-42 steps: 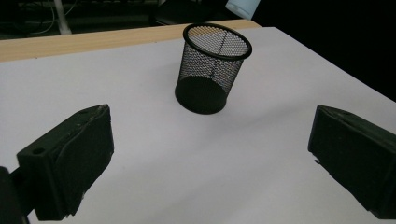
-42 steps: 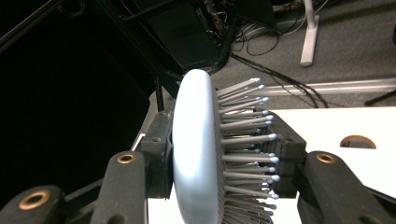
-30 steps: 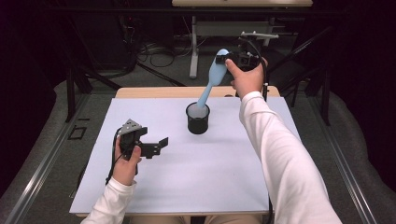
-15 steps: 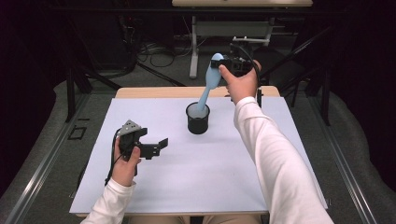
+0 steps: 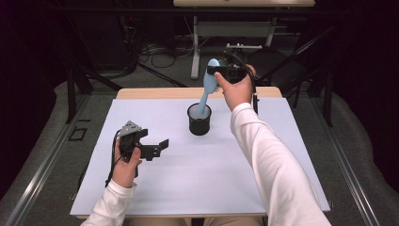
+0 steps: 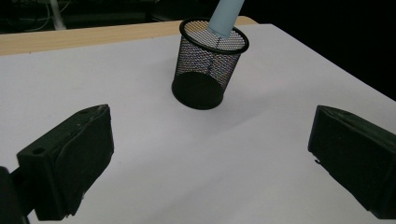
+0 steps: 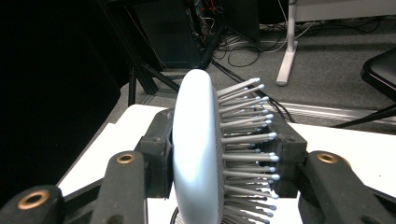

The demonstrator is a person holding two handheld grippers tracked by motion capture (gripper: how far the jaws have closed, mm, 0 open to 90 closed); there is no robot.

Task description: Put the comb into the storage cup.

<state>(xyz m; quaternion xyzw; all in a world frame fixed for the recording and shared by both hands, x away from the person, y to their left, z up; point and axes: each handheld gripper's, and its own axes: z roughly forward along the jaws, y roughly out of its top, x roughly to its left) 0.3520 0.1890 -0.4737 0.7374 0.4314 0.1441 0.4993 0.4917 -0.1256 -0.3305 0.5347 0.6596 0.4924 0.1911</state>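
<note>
Brush point(image 5: 207, 92): centre of the high view, handle in cup point(image 5: 199, 120), tilted, to stand.
Right gripper point(image 5: 214, 71): clamps head, steering it.
Left gripper point(image 5: 162, 146): lower left, jaws apart, idle.

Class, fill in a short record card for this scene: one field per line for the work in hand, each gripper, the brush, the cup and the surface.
work in hand: putting a hairbrush into a cup
right gripper: shut on the hairbrush's head, jaws on its back and bristle side
hairbrush: light blue, tilted, handle end inside the cup
cup: black mesh, upright, near the table's middle
left gripper: open, holds nothing, low over the sheet, apart from the cup
surface: white sheet on a wooden table
</note>
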